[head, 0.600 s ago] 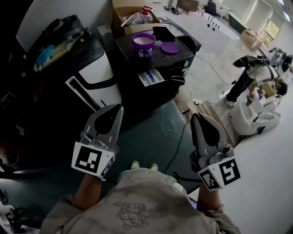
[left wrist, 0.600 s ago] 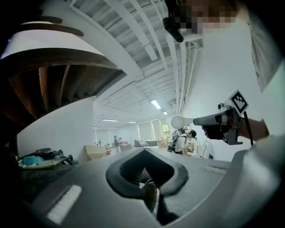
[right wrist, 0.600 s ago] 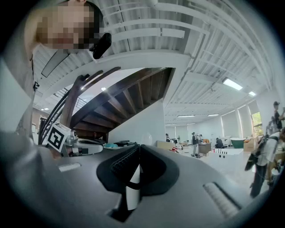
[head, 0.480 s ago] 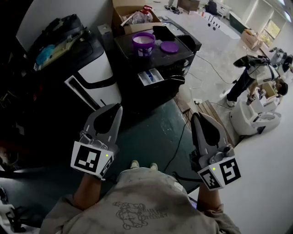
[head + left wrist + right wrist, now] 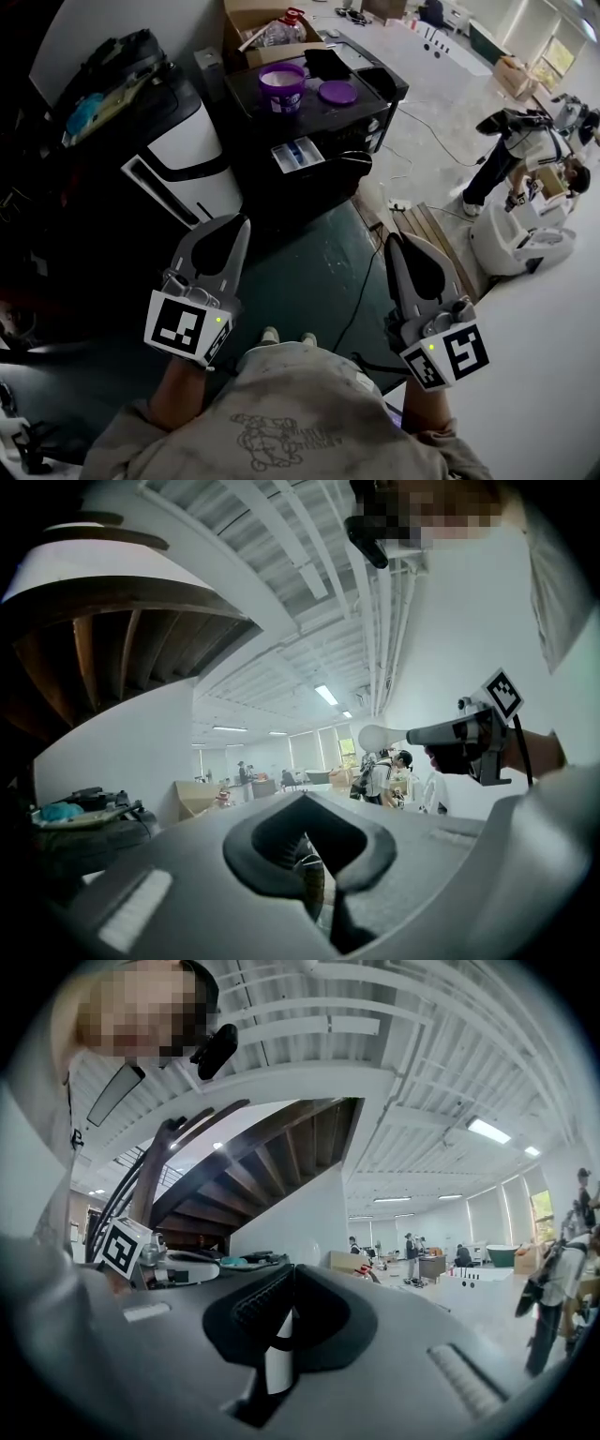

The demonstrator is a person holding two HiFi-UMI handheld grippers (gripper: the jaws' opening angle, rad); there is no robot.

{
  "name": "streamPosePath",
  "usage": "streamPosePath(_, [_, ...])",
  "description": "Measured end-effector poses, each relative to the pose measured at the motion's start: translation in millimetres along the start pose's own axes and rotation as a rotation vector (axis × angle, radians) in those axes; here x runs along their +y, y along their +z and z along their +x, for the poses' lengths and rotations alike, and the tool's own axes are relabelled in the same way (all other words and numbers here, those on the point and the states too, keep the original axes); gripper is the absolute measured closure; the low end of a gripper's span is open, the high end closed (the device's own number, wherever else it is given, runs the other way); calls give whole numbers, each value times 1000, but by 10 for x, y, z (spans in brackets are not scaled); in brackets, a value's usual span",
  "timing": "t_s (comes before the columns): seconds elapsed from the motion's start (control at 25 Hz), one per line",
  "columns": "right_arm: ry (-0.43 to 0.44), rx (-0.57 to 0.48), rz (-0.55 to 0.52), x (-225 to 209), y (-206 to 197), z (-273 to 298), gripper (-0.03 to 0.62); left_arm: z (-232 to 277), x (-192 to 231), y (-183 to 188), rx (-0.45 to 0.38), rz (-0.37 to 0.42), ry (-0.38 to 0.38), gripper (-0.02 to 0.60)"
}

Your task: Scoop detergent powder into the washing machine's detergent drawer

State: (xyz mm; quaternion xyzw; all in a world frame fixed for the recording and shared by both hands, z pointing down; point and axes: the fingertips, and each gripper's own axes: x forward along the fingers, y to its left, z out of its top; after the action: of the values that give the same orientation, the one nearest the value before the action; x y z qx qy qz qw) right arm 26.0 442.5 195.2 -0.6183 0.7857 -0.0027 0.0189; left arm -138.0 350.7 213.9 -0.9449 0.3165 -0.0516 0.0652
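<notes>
Jaws of the left gripper (image 5: 240,221) and of the right gripper (image 5: 393,242) are pressed together, with nothing held between them. Both grippers hang over a green floor (image 5: 309,272), well apart from the black washing machine (image 5: 323,117) ahead. Its detergent drawer (image 5: 297,155) stands pulled out. On the machine's top sit an open purple tub (image 5: 282,92) of pale powder and, just beside it, a purple lid (image 5: 337,92).

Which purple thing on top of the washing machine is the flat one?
The purple lid, lying flat beside the taller open purple tub.
</notes>
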Motion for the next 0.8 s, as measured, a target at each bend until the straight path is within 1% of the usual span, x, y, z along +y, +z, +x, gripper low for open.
streamPosePath(0.32, [7, 21, 29, -181, -165, -106, 563, 50, -28, -88, 25, 6, 47, 581])
streamPosePath(0.56, [3, 11, 23, -277, -174, -64, 563, 168, -74, -85, 15, 17, 33, 581])
streamPosePath(0.8, [-7, 27, 21, -392, -270, 41, 563, 364, -49, -146, 11, 15, 14, 581])
